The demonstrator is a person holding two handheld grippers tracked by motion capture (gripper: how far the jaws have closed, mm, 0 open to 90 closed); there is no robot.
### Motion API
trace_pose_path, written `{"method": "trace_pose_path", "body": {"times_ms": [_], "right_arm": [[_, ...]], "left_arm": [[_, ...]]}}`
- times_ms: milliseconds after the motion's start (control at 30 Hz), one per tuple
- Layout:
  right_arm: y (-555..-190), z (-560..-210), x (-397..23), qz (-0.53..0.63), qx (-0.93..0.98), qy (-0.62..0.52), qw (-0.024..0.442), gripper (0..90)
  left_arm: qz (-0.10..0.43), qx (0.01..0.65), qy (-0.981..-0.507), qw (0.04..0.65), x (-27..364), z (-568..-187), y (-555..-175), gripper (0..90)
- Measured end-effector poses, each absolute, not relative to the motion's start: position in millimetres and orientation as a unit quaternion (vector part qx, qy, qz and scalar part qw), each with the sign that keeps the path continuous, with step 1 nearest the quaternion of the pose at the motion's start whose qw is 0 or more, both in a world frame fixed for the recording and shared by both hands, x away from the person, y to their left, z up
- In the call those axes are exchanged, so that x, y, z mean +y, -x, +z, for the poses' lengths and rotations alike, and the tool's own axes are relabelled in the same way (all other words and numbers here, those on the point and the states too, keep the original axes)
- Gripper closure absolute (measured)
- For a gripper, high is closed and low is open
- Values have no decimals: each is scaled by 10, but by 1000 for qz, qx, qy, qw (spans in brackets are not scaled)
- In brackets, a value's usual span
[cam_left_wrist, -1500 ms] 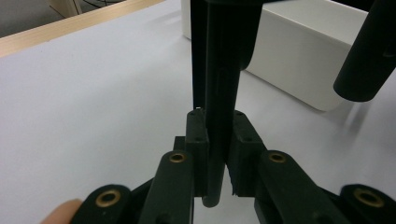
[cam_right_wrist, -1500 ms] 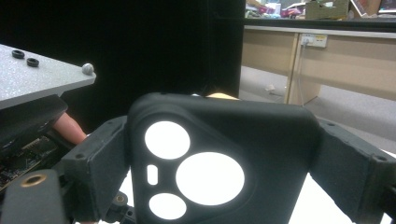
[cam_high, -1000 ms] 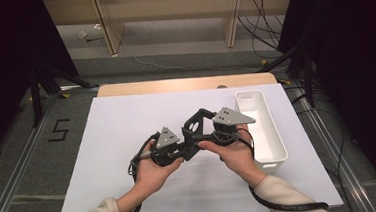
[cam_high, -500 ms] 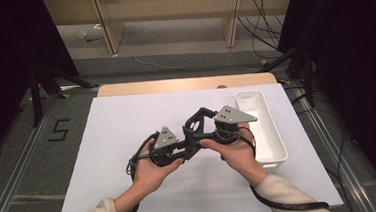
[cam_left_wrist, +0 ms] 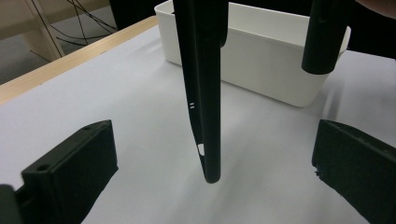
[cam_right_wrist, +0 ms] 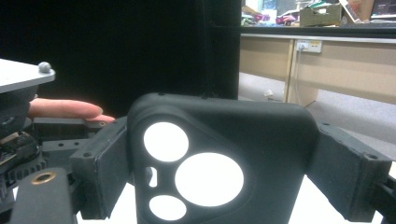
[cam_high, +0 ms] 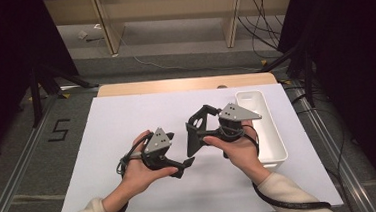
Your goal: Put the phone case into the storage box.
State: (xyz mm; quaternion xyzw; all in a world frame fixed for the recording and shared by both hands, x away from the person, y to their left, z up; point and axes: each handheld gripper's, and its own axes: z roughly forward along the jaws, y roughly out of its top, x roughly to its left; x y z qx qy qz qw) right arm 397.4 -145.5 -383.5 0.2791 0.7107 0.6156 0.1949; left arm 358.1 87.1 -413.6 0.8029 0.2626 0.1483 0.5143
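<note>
Overhead forward-down; two close tool views, perhaps sharing the phone case [cam_left_wrist: 205, 93].

Black phone case [cam_right_wrist: 219, 163], three round camera cutouts. Held upright, edge-on in the left gripper view [cam_left_wrist: 205, 93], above the white table, at 9 o'clock of the bin.

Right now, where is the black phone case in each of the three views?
High view: phone case at centre, upright, in the right tool.
Left gripper view: phone case edge-on, centre, between open jaws.
Right gripper view: phone case centre, camera cutouts facing us.
Shared landmark: white bin.
</note>
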Motion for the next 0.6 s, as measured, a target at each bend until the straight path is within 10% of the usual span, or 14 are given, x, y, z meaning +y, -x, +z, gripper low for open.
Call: {"method": "trace_pose_path", "body": {"times_ms": [600], "right_arm": [[-4008, -3767, -1546, 621, 703, -284, 201, 153]], "left_arm": [[158, 269, -794, 521, 1177, -4155, -3499, 0]]}}
